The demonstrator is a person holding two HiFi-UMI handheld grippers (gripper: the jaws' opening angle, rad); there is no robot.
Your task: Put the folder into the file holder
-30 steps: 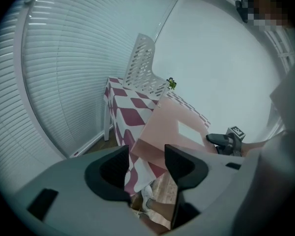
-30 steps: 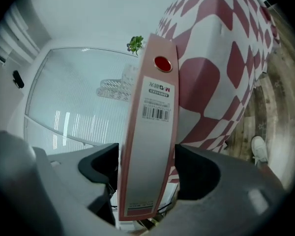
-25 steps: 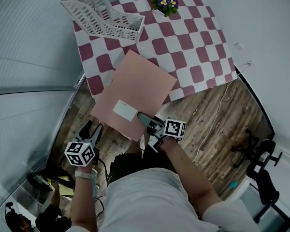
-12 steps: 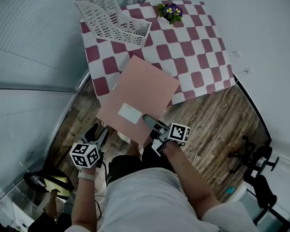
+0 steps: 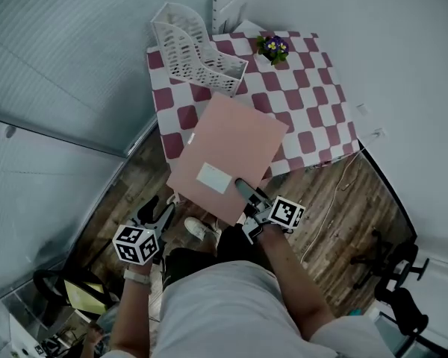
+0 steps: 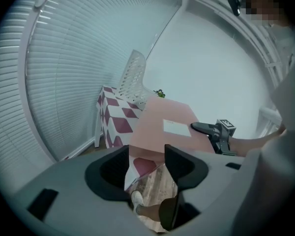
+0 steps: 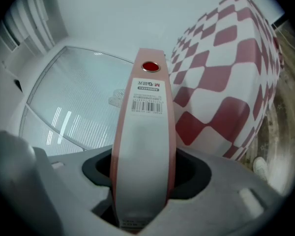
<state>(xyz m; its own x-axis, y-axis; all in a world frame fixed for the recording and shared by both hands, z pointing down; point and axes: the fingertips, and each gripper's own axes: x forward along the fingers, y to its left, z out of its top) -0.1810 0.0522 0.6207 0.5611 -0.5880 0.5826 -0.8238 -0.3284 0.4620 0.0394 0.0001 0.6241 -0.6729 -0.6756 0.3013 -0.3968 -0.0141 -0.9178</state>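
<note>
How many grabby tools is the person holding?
2. The left tool hangs open and empty at the lower left of the head view. The right tool, whose jaws have just been closing, clamps the pink folder at its near edge. No others show.

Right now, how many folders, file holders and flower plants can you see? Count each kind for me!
pink folder: 1
white file holder: 1
flowering plant: 1
Total: 3
</note>
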